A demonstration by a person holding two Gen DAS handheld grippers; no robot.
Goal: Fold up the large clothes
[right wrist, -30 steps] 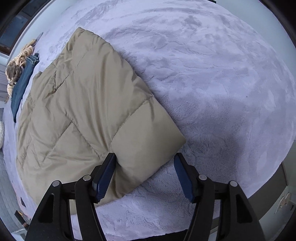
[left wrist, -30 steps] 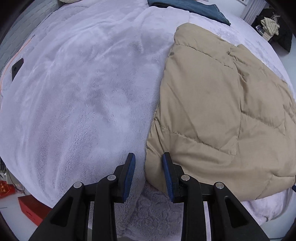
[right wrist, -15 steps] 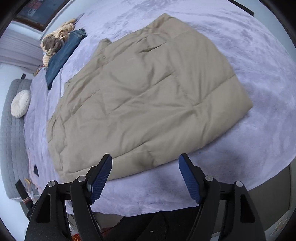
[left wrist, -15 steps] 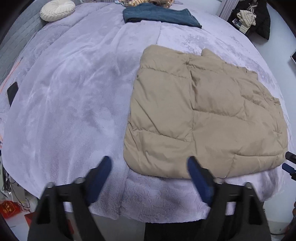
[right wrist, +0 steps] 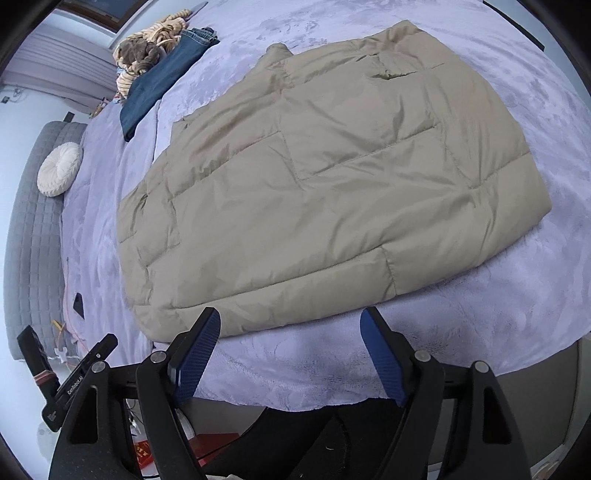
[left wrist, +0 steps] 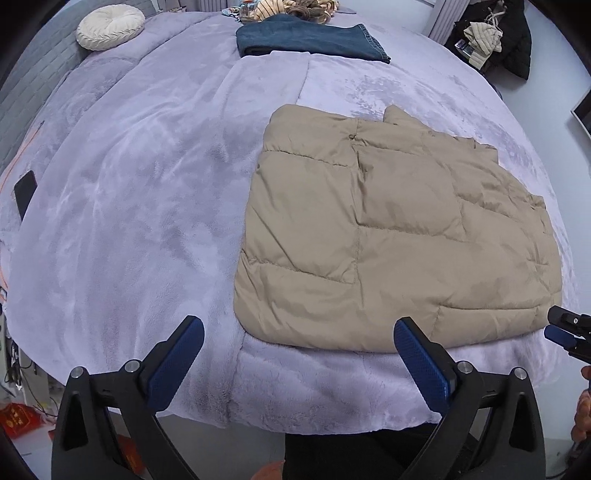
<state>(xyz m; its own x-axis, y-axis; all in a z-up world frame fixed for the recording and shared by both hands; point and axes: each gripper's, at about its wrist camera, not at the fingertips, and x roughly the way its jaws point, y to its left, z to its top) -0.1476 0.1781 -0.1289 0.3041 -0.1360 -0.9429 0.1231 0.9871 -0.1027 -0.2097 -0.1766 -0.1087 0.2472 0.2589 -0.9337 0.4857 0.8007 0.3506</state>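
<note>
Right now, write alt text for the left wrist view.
A folded tan quilted jacket lies flat on a lilac plush blanket covering a bed. The left gripper hangs above the bed's near edge, jaws opening and empty. Folded blue jeans and a round cream cushion lie at the far end.

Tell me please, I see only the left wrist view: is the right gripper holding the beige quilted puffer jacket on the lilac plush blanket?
Observer: No. The right gripper has its jaws opening, with nothing between them. The beige quilted puffer jacket lies flat ahead of it.
Operator: Does the jacket's right side hang over the bed edge?
Observer: No. Its near right corner rests on the lilac plush blanket, with bare blanket beyond it.
Operator: Is anything untidy on top?
Observer: One pocket slit gapes open near the far right corner.
</note>
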